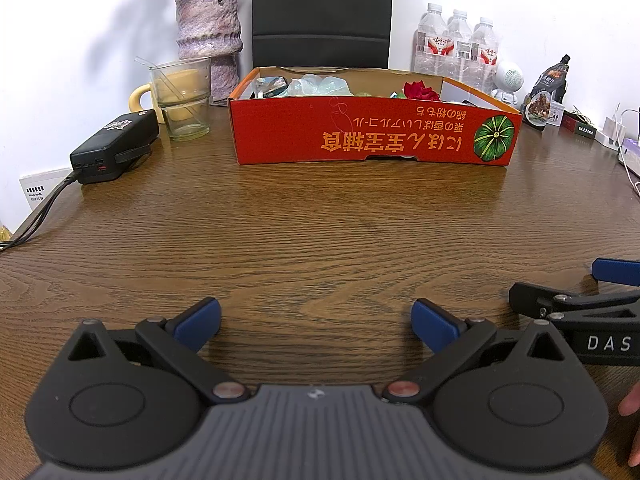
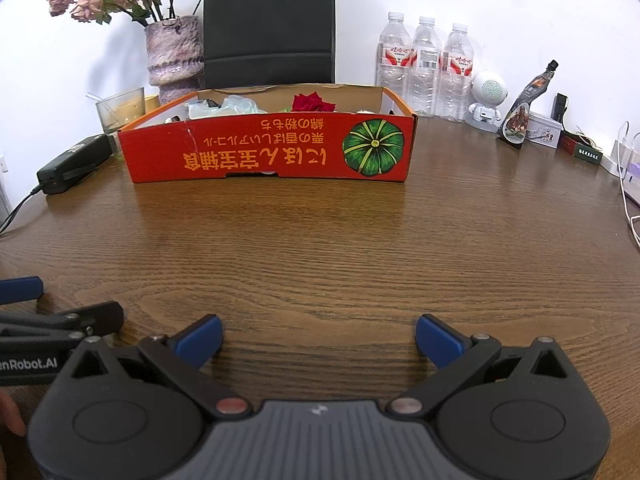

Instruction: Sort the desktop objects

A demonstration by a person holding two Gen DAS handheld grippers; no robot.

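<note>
Bright, even indoor light, sharp focus, strong fisheye bending in both wrist views.

The white wall [image 1: 80,40] is nearly blown out, and the mottled purple ceramic vase [image 1: 209,24] casts a soft grey shadow on it to the left. The brown wood-grain surface [image 1: 320,232] shows a mild sheen and a faint shadow under the red cardboard box [image 1: 372,136]. Straight edges bow outward; the corners darken to black.
</note>
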